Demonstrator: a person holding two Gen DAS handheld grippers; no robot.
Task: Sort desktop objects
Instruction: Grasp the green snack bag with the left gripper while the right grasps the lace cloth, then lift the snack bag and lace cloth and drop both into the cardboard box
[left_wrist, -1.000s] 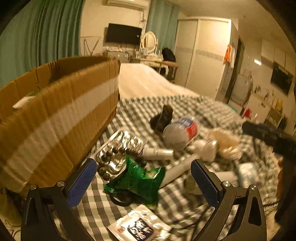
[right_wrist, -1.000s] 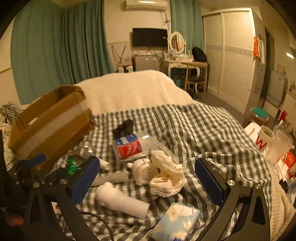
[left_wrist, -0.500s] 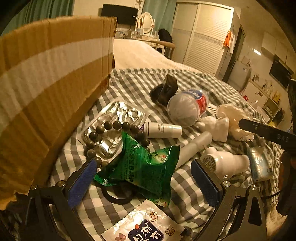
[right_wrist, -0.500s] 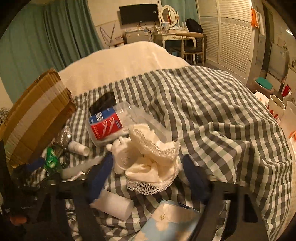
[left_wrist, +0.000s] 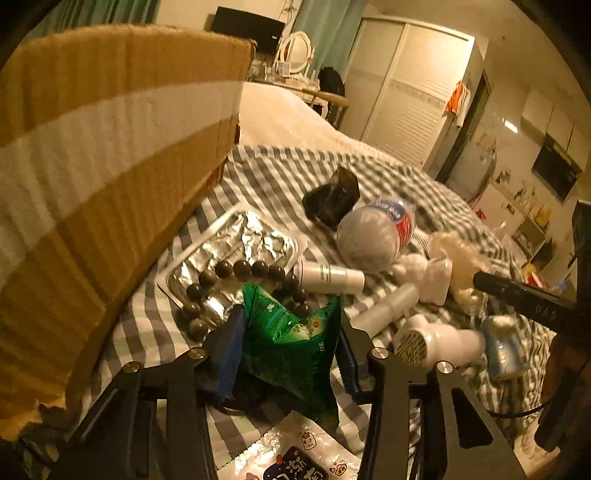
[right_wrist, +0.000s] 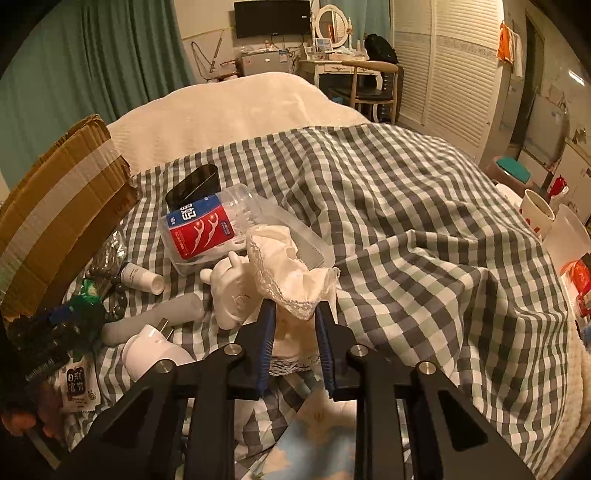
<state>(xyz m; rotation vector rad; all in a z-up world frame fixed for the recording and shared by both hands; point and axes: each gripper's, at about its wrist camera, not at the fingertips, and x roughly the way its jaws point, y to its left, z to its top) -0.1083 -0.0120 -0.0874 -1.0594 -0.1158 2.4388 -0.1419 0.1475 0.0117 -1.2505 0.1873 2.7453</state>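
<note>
Left wrist view: my left gripper (left_wrist: 290, 343) pinches the green packet (left_wrist: 291, 345) between its blue pads, near the middle of the checked cloth (left_wrist: 258, 177). Just beyond it lie a foil tray (left_wrist: 236, 243) with dark beads (left_wrist: 236, 269) and a white tube (left_wrist: 328, 275); the cardboard box (left_wrist: 96, 155) stands on the left. On the right wrist view, my right gripper (right_wrist: 293, 332) is pressed in on the lace cloth (right_wrist: 291, 269), which bunches up above the pads. A floss jar (right_wrist: 201, 229) lies just beyond, left of the cloth, with a white plug (right_wrist: 151, 349) near left.
</note>
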